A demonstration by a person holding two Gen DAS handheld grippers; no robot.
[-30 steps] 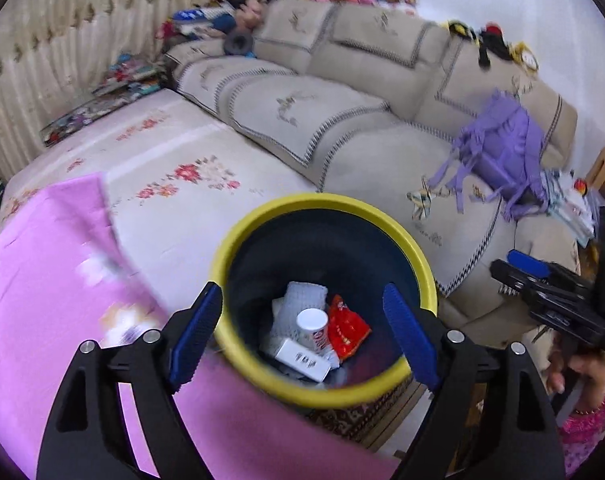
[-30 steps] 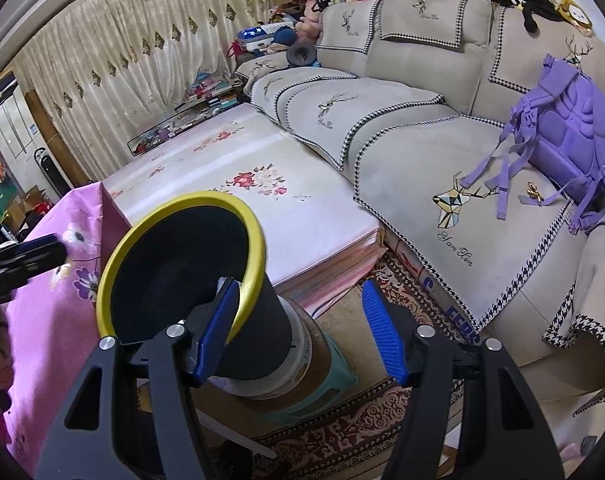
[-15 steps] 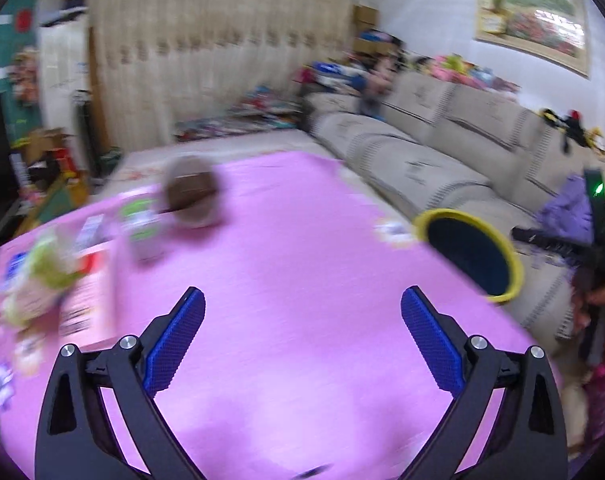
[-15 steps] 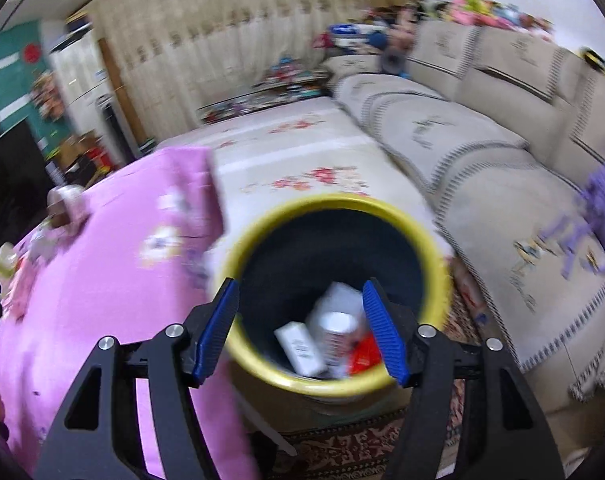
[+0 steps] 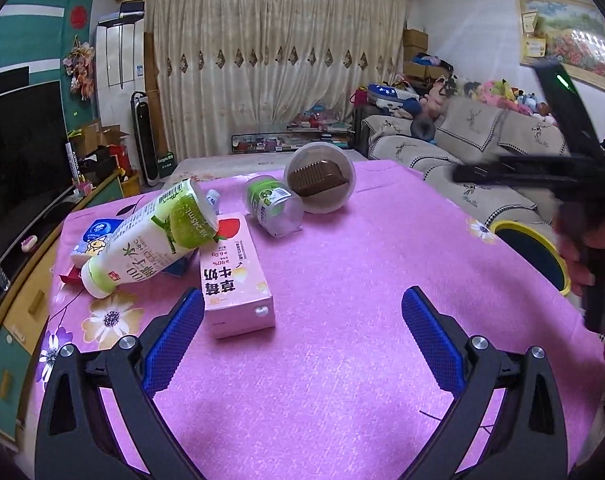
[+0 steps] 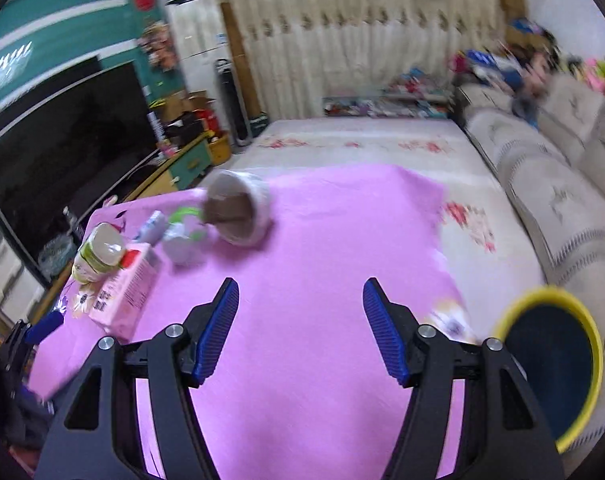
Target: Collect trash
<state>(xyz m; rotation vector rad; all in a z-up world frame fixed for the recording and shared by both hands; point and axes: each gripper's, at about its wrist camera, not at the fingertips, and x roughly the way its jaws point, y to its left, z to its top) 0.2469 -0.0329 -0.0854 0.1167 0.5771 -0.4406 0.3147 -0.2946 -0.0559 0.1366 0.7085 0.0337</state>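
Trash lies on the pink tablecloth (image 5: 342, 280): a pink milk carton (image 5: 234, 276) flat on the cloth, a white and green bottle (image 5: 154, 236) tipped against it, a small green-labelled jar (image 5: 272, 204) on its side, and a clear round tub (image 5: 320, 178) with a brown piece inside. My left gripper (image 5: 302, 336) hovers wide open just right of the carton, holding nothing. My right gripper (image 6: 300, 328) is open and empty over bare cloth; the carton (image 6: 122, 292) and tub (image 6: 238, 210) lie beyond it to the left. The yellow-rimmed bin (image 6: 554, 364) stands off the table's right edge.
A small blue and white packet (image 5: 92, 236) sits behind the bottle. A beige sofa (image 5: 482, 148) and a low floral mattress (image 6: 362, 144) lie to the right and behind the table. A dark TV (image 5: 18, 168) on a cabinet runs along the left. The other gripper's body (image 5: 562, 168) looms at right.
Both grippers swung left from over the bin to the table. The trash pile has come into view in both cameras, and the bin has slid to the right edge.
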